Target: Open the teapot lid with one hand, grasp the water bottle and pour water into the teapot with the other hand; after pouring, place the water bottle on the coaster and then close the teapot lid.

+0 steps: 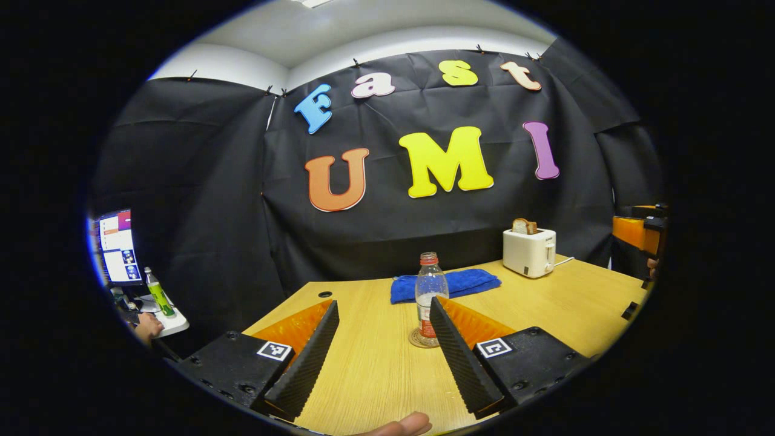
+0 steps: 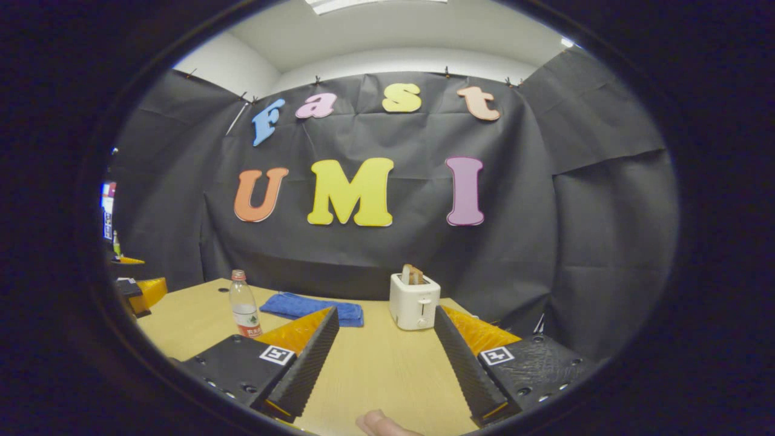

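Left gripper (image 1: 382, 315) sits low centre in the left gripper view, jaws spread wide, gripping nothing; right gripper (image 2: 385, 320) likewise in the right gripper view; a fingertip (image 1: 404, 426) pokes up at the bottom edge.

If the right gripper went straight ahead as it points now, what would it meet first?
Probably the white toaster with toast in it, standing just ahead between the open right gripper fingers on the wooden table; depth is unclear.

Left gripper (image 1: 384, 315), right gripper (image 2: 386, 321): ridged pads, square tags, screws.
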